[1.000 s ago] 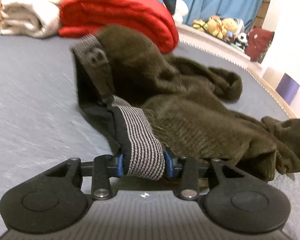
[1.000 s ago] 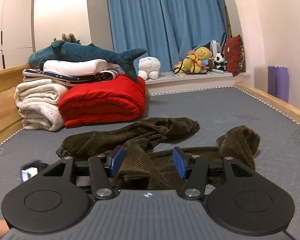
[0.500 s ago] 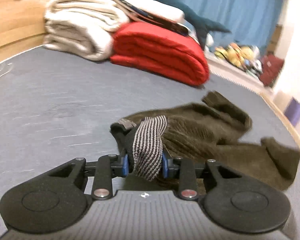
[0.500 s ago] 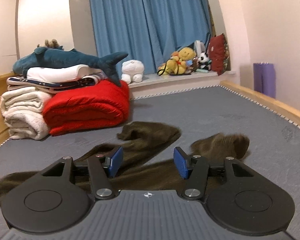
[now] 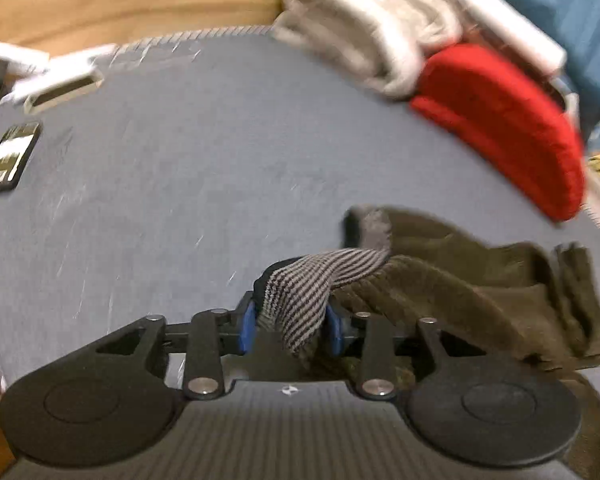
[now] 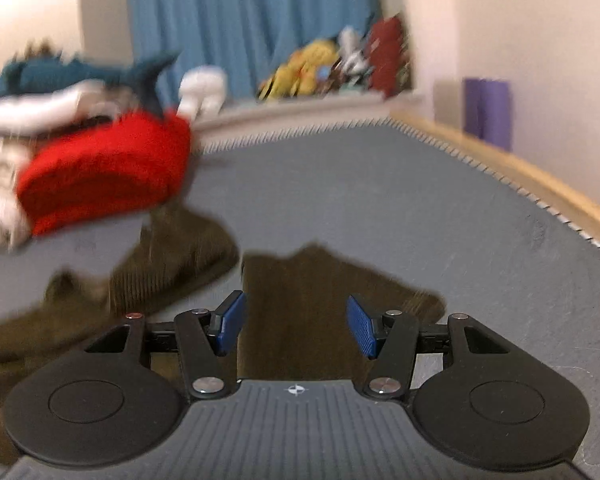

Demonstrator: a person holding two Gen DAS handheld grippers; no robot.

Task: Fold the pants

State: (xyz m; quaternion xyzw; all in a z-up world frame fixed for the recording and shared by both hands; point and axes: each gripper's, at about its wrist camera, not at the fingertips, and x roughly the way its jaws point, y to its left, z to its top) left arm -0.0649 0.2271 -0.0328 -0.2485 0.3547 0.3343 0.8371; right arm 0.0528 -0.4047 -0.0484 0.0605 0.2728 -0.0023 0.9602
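- Left gripper [image 5: 293,330] has its blue pads clamped tight on the striped grey waistband [image 5: 316,280] of the dark olive corduroy pants [image 5: 460,304], band pinched right between the two fingers.
- From that grip the pants trail off toward 3 o'clock in the left wrist view, bunched and rumpled on the grey mattress [image 5: 200,168].
- Right gripper [image 6: 296,326] spread wide, nothing between its pads; it hangs just above a flat stretch of the same pants [image 6: 300,300], and whether it touches the cloth I cannot tell.
- In the right wrist view one leg end runs up toward 11 o'clock, the rest of the fabric spilling off toward 9 o'clock.
- Red folded blanket [image 6: 108,172] sits at 10 o'clock beyond the pants, with a blue shark plush [image 6: 80,74] stacked above it; picture blurred there.
- Left view: white folded towels [image 5: 364,24] at 1 o'clock beside the red blanket, a phone [image 5: 10,156] lying at 9 o'clock on the mattress edge, cable attached.
- Blue curtain [image 6: 252,24] at 12 o'clock, stuffed toys [image 6: 332,64] on the sill at 1 o'clock.
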